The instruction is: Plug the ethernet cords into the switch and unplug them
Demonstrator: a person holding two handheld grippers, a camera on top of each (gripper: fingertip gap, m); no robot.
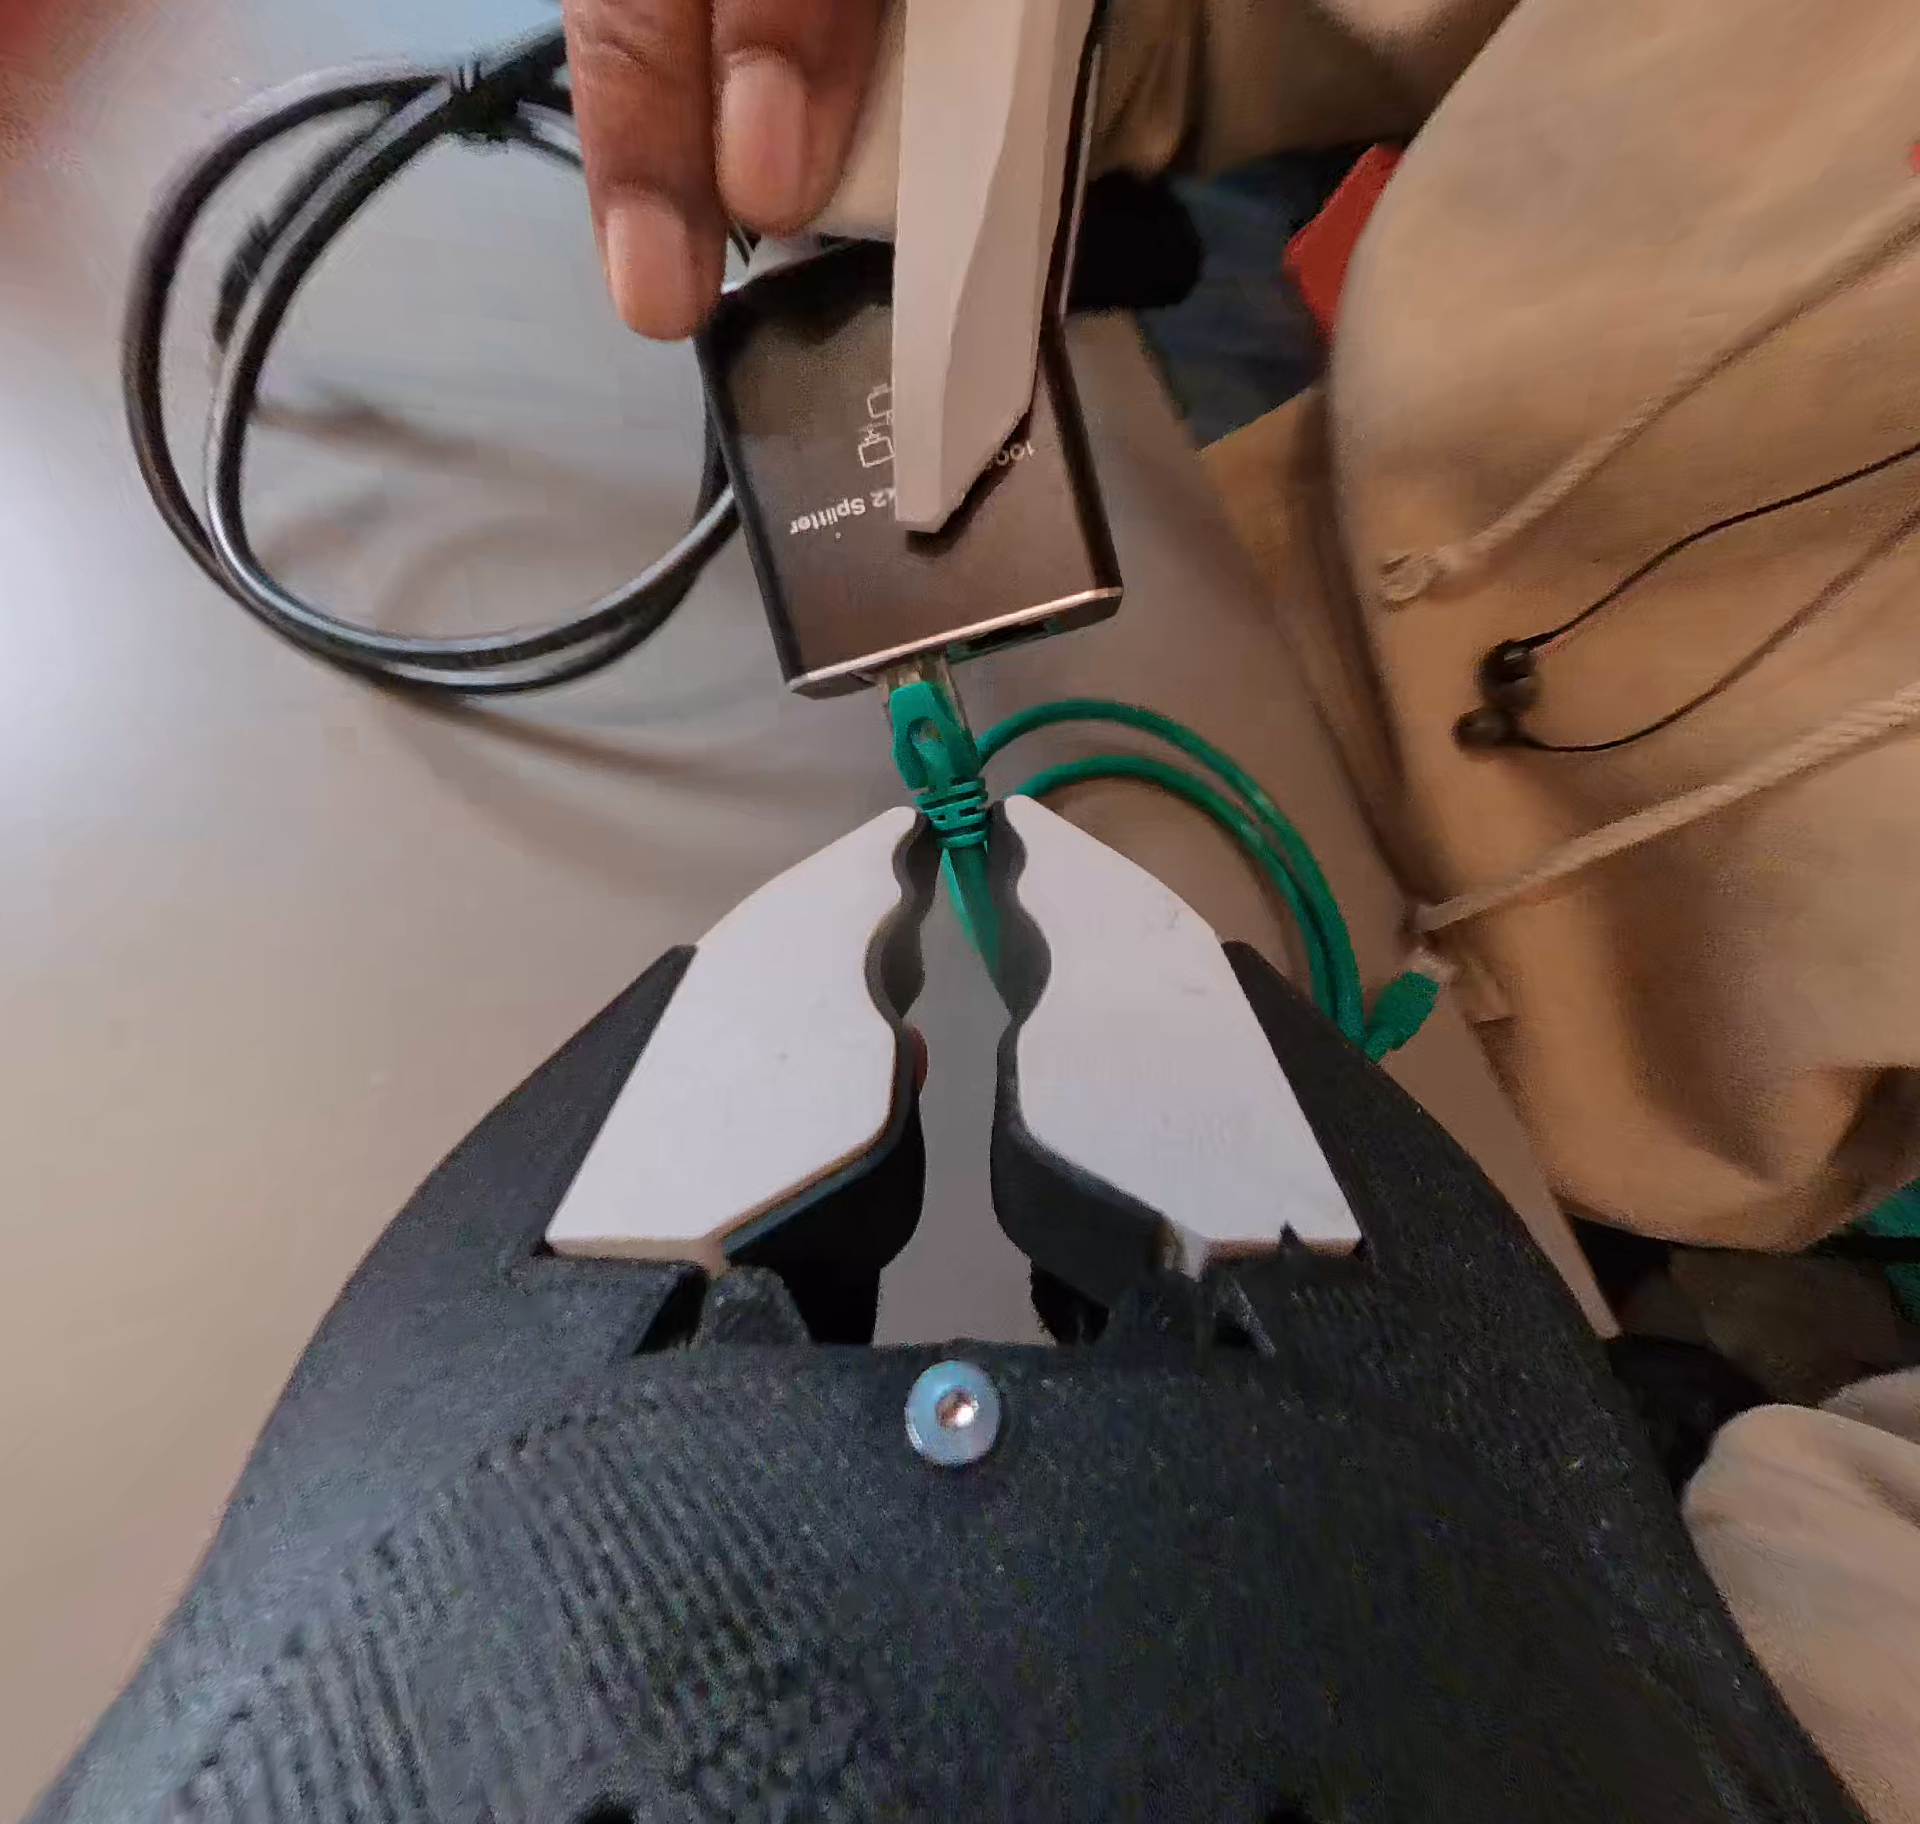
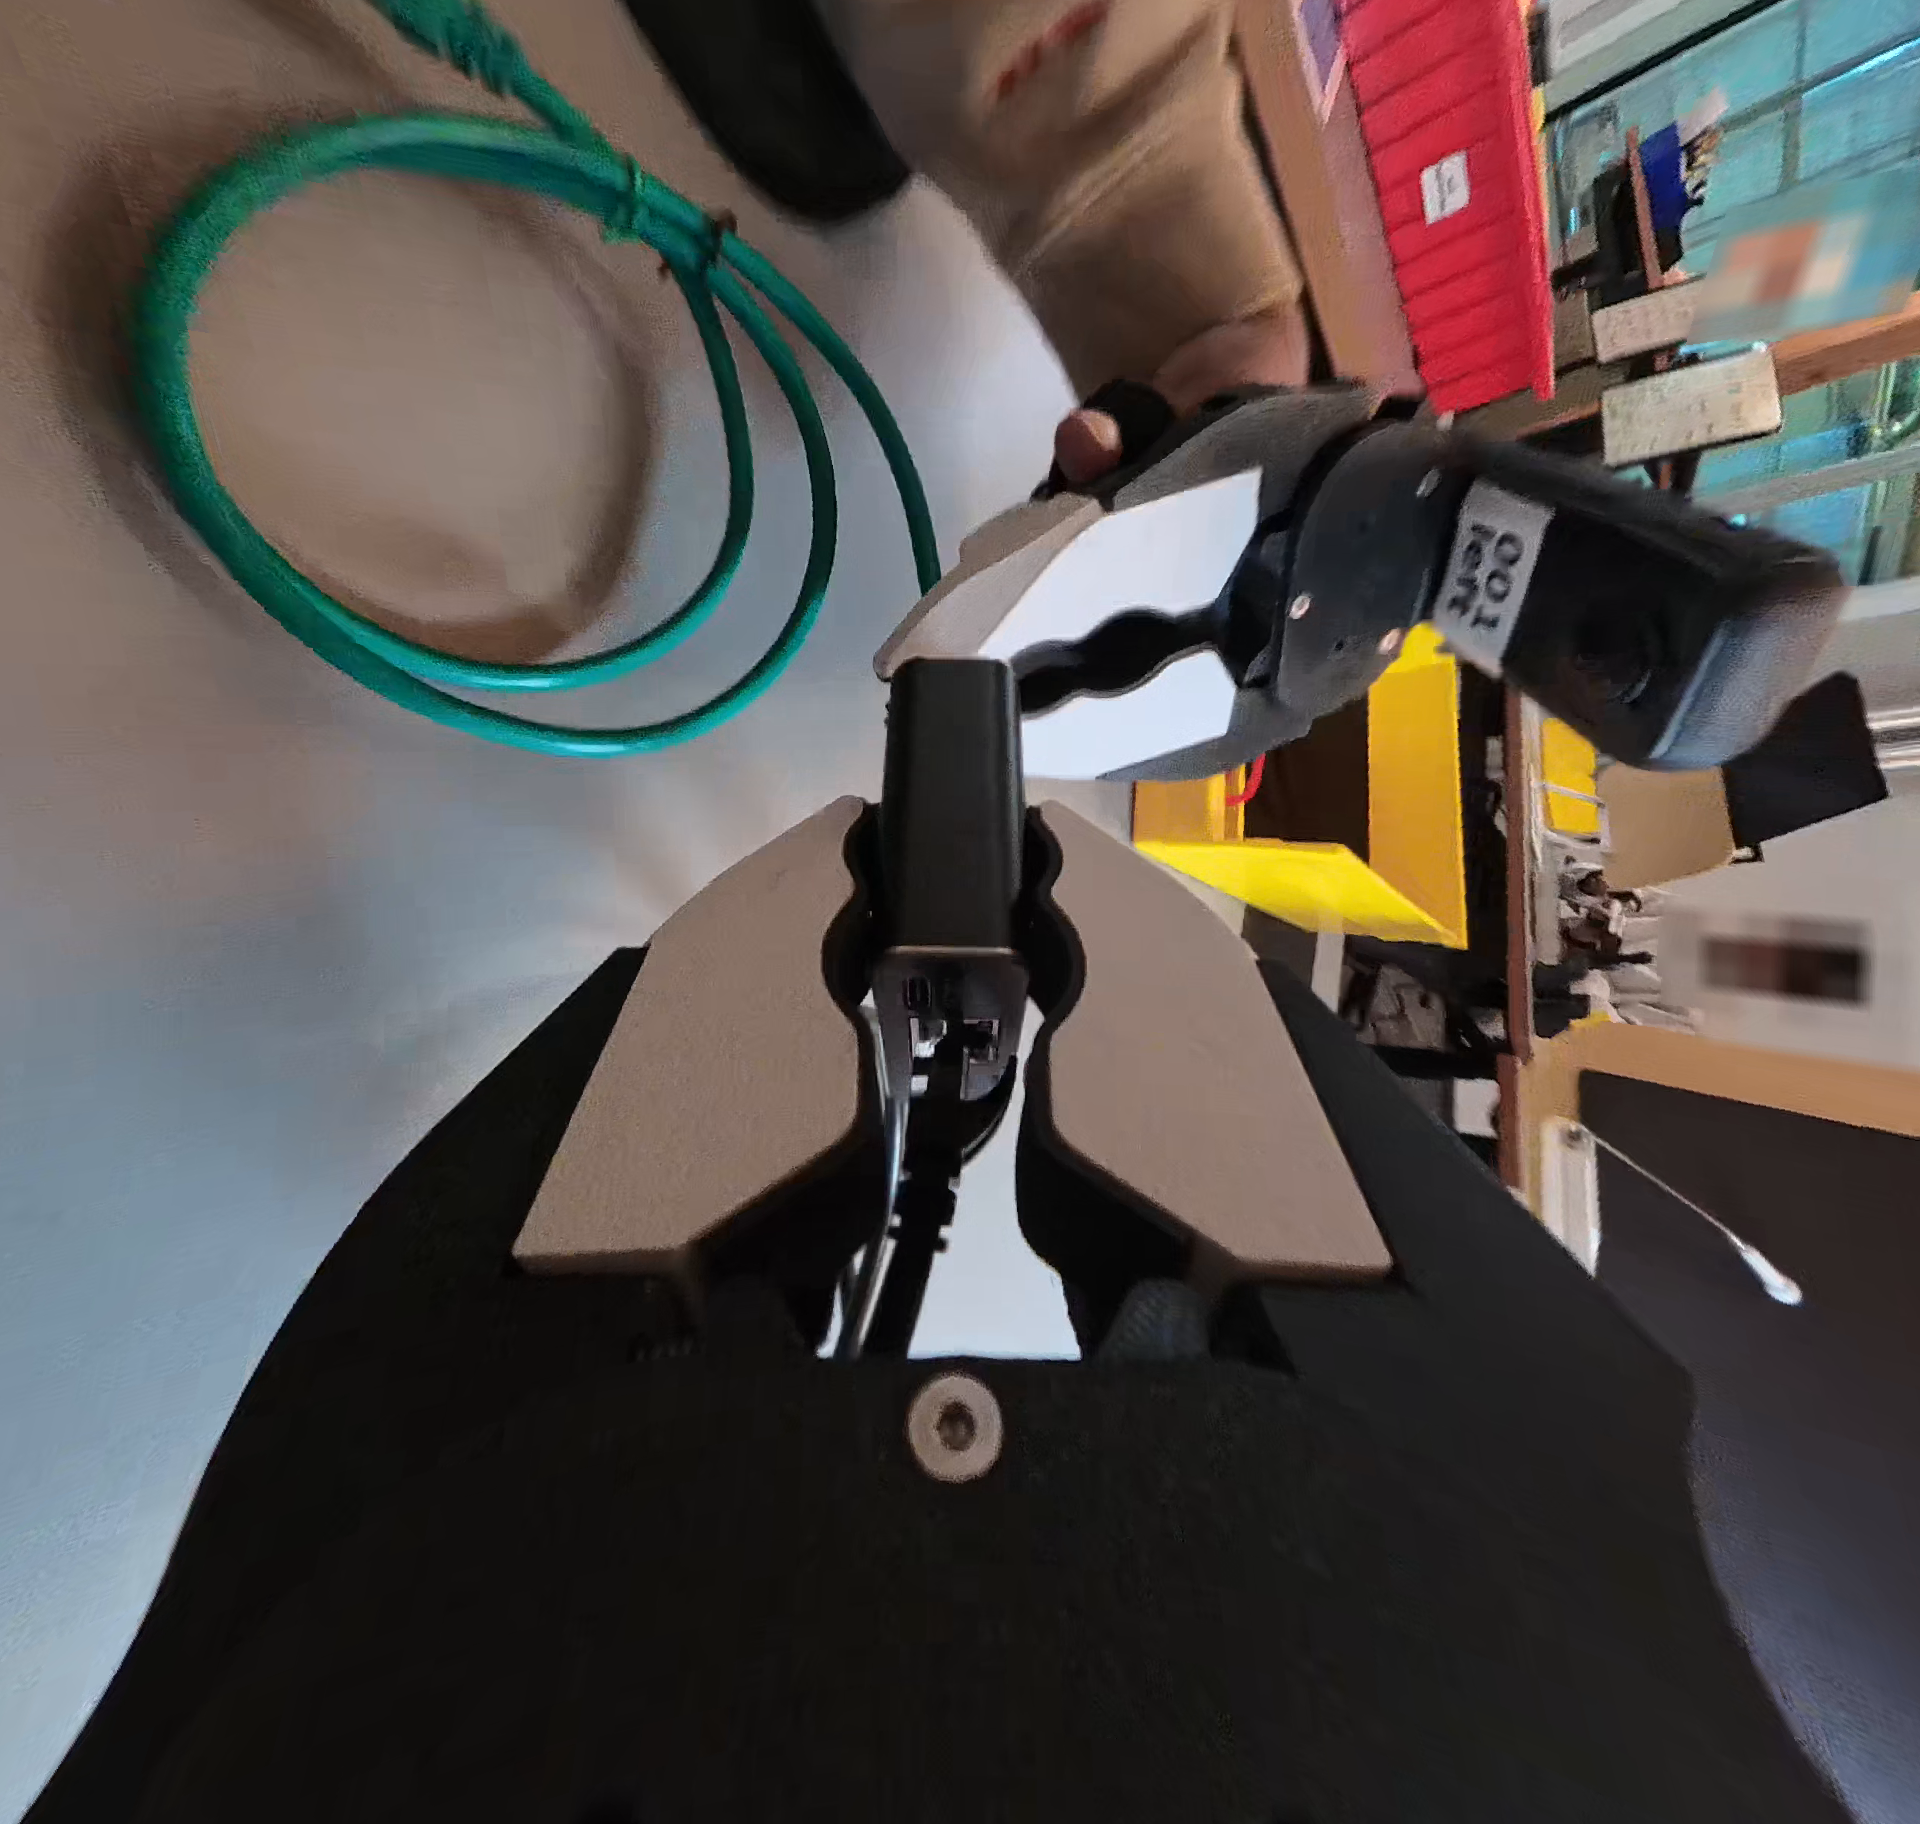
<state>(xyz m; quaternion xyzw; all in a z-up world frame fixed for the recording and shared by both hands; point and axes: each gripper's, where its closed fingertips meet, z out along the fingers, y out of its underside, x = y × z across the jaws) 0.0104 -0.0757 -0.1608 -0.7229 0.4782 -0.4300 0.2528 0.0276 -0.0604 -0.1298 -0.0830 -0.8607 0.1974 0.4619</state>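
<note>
The dark metal switch hangs in the air, held from above by my right gripper's finger. My left gripper is shut on the green ethernet cord, just behind its plug. The plug's tip sits in the switch's left port, and the port beside it is empty. In the right wrist view my right gripper is shut on the switch. A black cord is plugged into the switch's near end. The left gripper's fingers meet its far end.
The green cord's tied loop lies over the pale table, its loose end plug near a person's beige hoodie. A black cord loop lies on the left. A red bin and a yellow box stand beyond. Tip to tip, the grippers are about 5 cm apart.
</note>
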